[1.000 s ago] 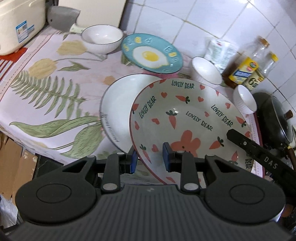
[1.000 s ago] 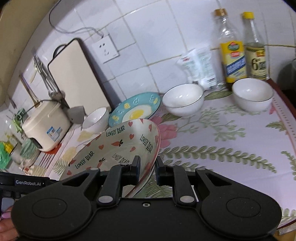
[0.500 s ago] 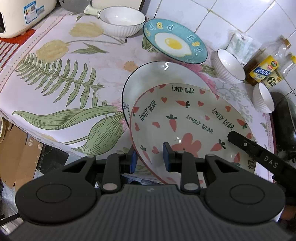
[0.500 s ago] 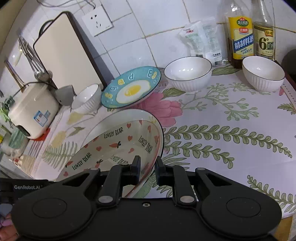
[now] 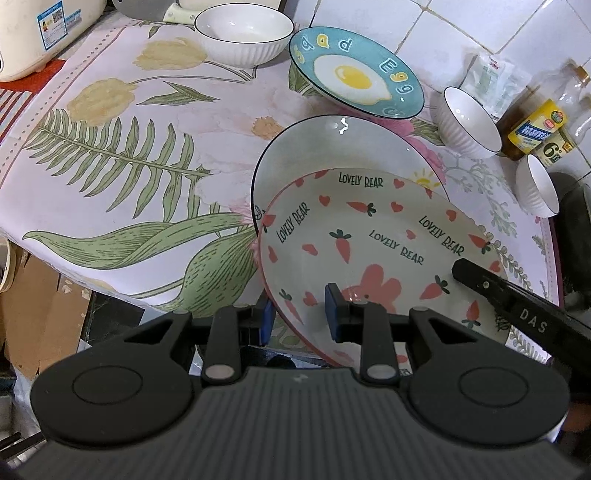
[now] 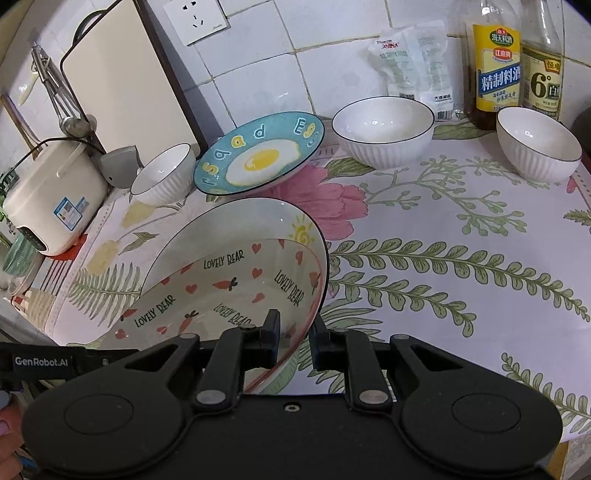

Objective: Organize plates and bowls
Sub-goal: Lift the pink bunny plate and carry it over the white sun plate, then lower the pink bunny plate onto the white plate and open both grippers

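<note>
Both grippers hold the carrot-patterned "Lovely Bear" plate (image 5: 369, 236) by opposite rims. My left gripper (image 5: 299, 317) is shut on its near rim. My right gripper (image 6: 294, 338) is shut on its right rim (image 6: 295, 295). The plate sits low over a white plate with a dark rim (image 5: 332, 147), also in the right wrist view (image 6: 236, 221), overlapping its near half. A blue egg plate (image 5: 354, 74) lies behind. White ribbed bowls stand at the back left (image 5: 243, 33) and right (image 5: 469, 125), (image 5: 535, 184).
A rice cooker (image 6: 48, 192) and a cutting board (image 6: 122, 81) stand at the left by the wall. Two bottles (image 6: 495, 70) and a white packet (image 6: 417, 62) stand at the back right. The floral tablecloth (image 6: 461, 258) ends at the near edge.
Both grippers have carried the carrot plate forward and down onto the white dark-rimmed plate. The table objects appear closer and larger.
</note>
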Available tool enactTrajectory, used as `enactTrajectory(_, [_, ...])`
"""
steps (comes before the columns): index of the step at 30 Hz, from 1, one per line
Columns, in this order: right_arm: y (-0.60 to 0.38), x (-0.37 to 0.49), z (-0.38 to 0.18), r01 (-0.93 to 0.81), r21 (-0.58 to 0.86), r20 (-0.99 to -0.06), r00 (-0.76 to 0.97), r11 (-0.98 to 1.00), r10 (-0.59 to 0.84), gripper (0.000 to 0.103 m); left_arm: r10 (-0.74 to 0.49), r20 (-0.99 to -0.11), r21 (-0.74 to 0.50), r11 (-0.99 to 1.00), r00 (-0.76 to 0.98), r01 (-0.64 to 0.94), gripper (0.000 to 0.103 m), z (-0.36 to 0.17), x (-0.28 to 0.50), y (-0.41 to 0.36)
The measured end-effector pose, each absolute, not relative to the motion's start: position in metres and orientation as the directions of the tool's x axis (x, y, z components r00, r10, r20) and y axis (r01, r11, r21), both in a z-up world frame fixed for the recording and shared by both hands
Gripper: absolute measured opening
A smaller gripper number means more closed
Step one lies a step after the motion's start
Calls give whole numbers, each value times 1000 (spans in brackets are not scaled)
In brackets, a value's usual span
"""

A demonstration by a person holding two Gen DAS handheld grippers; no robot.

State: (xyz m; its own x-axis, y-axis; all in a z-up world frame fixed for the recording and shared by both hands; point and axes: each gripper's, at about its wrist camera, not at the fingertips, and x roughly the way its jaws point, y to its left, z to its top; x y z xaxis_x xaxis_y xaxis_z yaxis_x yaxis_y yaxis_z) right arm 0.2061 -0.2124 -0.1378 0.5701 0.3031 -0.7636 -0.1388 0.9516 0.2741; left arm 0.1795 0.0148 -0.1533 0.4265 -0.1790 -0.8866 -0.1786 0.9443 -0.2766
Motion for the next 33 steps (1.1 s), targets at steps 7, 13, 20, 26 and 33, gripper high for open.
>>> enactTrajectory(7, [-201,208,-138,-187,171,-769,589,967,249,25,-186,-893,-280,942,409,-184,26,-153,184,14])
enactTrajectory(13, [-198,211,-142,-203,146,-758,606,968,242,29,-195,-896,-292,936,399,-199,26,-159,188,16])
enactTrajectory(20, [-201,209,-153,-210,168,-725,636,963,265,32,-197,-899,-296,932,392,-210,26,-165,188,14])
enactTrajectory(26, [-205,210,-160,-204,192,-707,650,960,279,33,-192,-907,-287,933,376,-216,26,-166,191,11])
enactTrajectory(33, [-207,216,-167,-213,207,-700,650,955,296,36,-178,-926,-263,937,333,-231,26,-166,203,10])
